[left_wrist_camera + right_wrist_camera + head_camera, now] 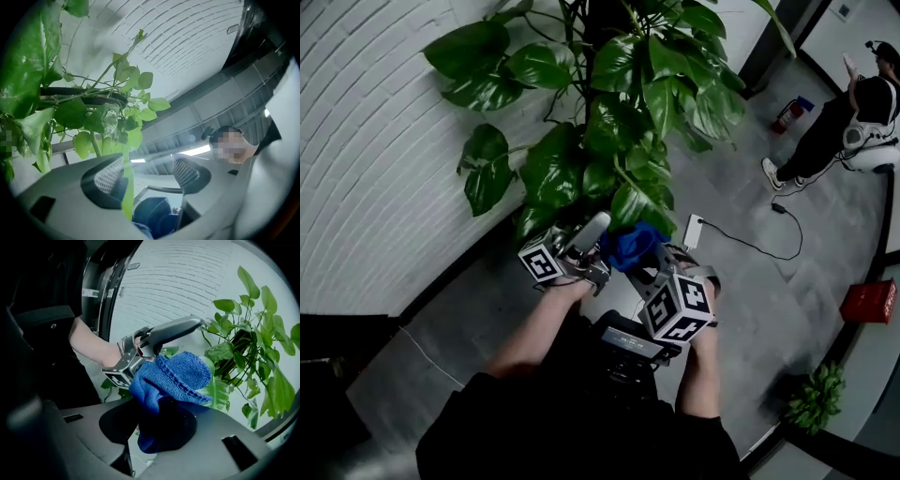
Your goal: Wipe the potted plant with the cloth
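Right tongs [161,420] clench the cloth [176,376], bunched as a wiping pad; left tongs [147,171] stand released with a leaf [127,194] between them, seemingly placed to steady it.

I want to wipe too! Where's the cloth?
In the head view's middle, the right tongs hold the cloth just below the plant, beside the left tongs.

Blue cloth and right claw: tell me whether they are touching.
Touching. The right gripper view shows the right claw shut on the blue cloth, with its jaws pinching the cloth's lower folds.
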`<move>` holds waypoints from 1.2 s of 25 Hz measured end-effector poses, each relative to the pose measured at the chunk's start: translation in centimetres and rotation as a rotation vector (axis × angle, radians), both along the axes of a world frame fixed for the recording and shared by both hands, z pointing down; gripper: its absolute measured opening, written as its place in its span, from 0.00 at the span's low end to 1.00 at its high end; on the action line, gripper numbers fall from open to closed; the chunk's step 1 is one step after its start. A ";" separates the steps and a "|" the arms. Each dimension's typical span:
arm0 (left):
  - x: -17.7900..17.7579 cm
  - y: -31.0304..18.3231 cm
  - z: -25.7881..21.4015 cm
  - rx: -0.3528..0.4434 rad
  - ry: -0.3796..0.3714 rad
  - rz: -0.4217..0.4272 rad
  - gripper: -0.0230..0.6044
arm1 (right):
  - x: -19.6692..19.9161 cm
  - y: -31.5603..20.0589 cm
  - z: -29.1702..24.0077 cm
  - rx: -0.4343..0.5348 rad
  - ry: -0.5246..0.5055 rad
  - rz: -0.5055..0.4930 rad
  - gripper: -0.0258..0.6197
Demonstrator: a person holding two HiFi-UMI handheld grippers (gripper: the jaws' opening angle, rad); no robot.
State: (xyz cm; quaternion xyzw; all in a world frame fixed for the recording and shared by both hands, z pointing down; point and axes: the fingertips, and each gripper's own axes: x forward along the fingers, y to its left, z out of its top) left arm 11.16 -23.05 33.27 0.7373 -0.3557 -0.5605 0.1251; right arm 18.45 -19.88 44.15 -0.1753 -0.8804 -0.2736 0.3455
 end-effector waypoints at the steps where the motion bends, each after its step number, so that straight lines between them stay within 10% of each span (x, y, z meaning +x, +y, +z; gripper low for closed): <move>1: 0.1 0.0 0.0 -0.005 -0.002 -0.007 0.54 | 0.6 -0.2 0.4 -0.023 0.006 0.001 0.20; 9: 1.5 1.2 0.3 -0.059 -0.077 -0.039 0.54 | 4.7 -3.0 1.7 -0.354 -0.080 0.064 0.21; 20: 0.9 5.6 1.6 -0.144 -0.139 -0.082 0.54 | 5.8 -6.8 -7.3 -1.196 -0.697 0.136 0.21; 30: -5.0 15.5 1.1 -0.088 -0.126 -0.034 0.54 | 2.8 -0.8 -7.9 -1.423 -0.899 0.261 0.21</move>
